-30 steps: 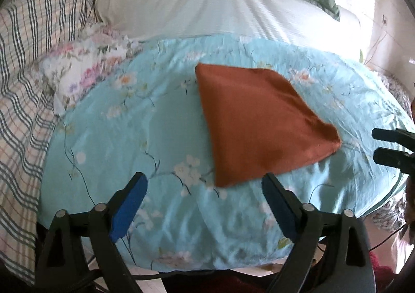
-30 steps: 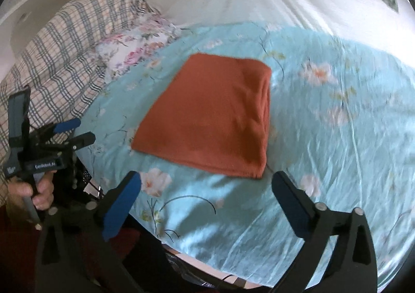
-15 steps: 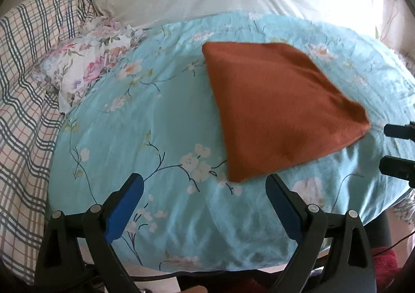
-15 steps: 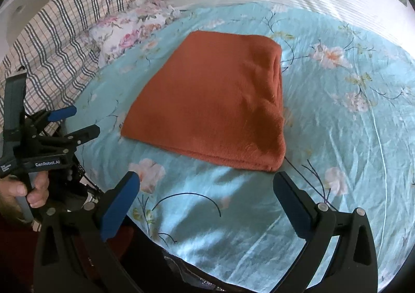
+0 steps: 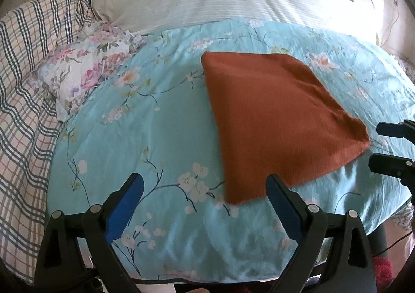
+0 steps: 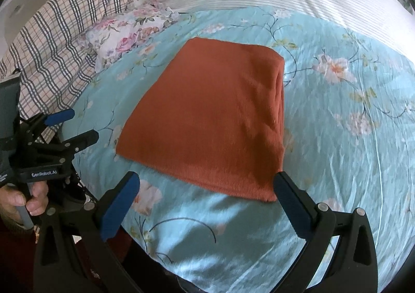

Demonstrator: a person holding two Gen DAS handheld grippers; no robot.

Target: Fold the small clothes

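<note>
The left gripper, a black two-finger clamp with blue pads, has its jaws spread wide and holds nothing. It hangs just off the near edge of the bed. The right gripper, of the same make, is likewise wide open and empty.

The rust-orange knitted garment, already folded into a flat rectangle, lies on the turquoise flowered quilt. From the left gripper it sits ahead and off to the right, one corner just over the right finger. From the right gripper it lies straight ahead, its near hem spanning the gap between the fingers and its long sides running away up the bed. I would judge the right hand better placed for any further fold.

The right wrist view shows the thick doubled fold along the garment's right side and the person's hand on the left gripper's handle. The left wrist view shows neither, but catches the right gripper's fingertips just beside the garment's right corner.
</note>
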